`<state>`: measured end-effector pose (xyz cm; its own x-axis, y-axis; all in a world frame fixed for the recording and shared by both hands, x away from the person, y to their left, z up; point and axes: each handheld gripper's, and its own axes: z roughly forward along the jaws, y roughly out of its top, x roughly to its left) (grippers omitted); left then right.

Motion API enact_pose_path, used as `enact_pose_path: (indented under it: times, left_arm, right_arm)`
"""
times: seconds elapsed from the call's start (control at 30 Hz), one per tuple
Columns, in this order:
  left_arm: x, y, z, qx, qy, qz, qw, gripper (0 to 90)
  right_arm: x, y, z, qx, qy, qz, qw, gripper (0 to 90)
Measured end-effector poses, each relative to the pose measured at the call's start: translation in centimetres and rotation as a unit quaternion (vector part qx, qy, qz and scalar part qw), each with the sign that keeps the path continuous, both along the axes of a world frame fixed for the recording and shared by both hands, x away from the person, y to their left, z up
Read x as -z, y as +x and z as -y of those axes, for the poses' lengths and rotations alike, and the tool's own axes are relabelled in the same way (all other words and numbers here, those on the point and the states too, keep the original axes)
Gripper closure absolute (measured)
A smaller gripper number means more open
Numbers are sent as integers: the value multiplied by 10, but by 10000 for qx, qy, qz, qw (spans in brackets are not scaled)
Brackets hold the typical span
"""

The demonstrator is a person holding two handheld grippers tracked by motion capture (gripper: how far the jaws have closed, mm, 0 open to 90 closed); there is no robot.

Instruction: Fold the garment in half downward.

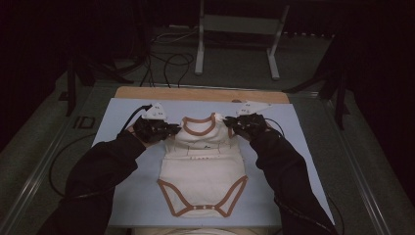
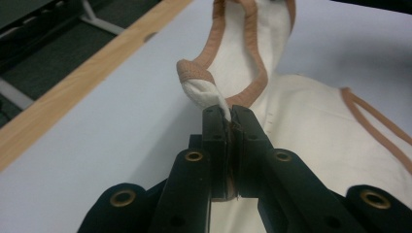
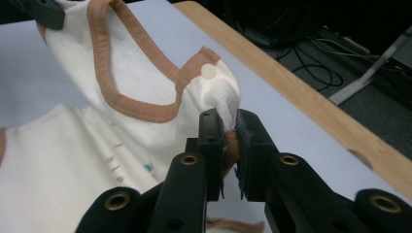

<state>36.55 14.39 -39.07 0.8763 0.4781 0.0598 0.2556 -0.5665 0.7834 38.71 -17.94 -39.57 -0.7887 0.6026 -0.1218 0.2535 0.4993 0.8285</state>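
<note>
Both grippers, left gripper [image 2: 228,114] and right gripper [image 3: 228,119], pinch the bodysuit [image 1: 203,171] by its shoulders; a thin bite could slip, dropping one side and skewing the fold.

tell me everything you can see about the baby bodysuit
The baby bodysuit is cream cloth, soft-looking, trimmed in tan-brown binding at the neck and leg openings, with snaps along the crotch and a white snap at one shoulder. It lies front-up on the pale blue mat, its top part raised and folded toward the bottom. The left hand-held gripper is shut on one shoulder, the right hand-held gripper on the other.
</note>
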Motion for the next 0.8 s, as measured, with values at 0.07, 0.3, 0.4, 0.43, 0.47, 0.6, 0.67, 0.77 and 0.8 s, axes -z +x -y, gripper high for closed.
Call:
enact_pose_path:
  times: [0.07, 0.3, 0.4, 0.43, 0.47, 0.6, 0.67, 0.77, 0.8]
  left_arm:
    - [3, -8, 1, 84, 55, 30, 9999, 865]
    - [12, -32, 0, 260, 45, 11, 9997, 865]
    - [14, -43, -1, 336, 0, 12, 9994, 865]
    - [15, -47, -1, 367, 9, 19, 9993, 865]
    - [17, -50, -2, 402, 23, 21, 9992, 864]
    - [26, -61, -3, 463, 33, -53, 9989, 864]
    - [30, -65, -4, 498, 34, -120, 9987, 864]
    - [40, -75, -4, 547, 41, -182, 9983, 864]
    - [43, -78, -4, 566, 44, -193, 9982, 863]
  right_arm:
    - [4, -6, 1, -46, -20, -11, 10000, 824]
    - [16, -31, 11, -151, 78, -94, 9998, 824]
    - [18, -39, 15, -184, 139, -126, 9997, 824]
    - [18, -42, 16, -204, 185, -136, 9995, 823]
    - [19, -46, 17, -225, 196, -164, 9994, 823]
    - [24, -59, 17, -324, 214, -230, 9990, 823]
    - [27, -65, 17, -388, 200, -254, 9987, 823]
    - [32, -75, 18, -456, 225, -320, 9982, 822]
    - [35, -78, 18, -466, 215, -351, 9981, 822]
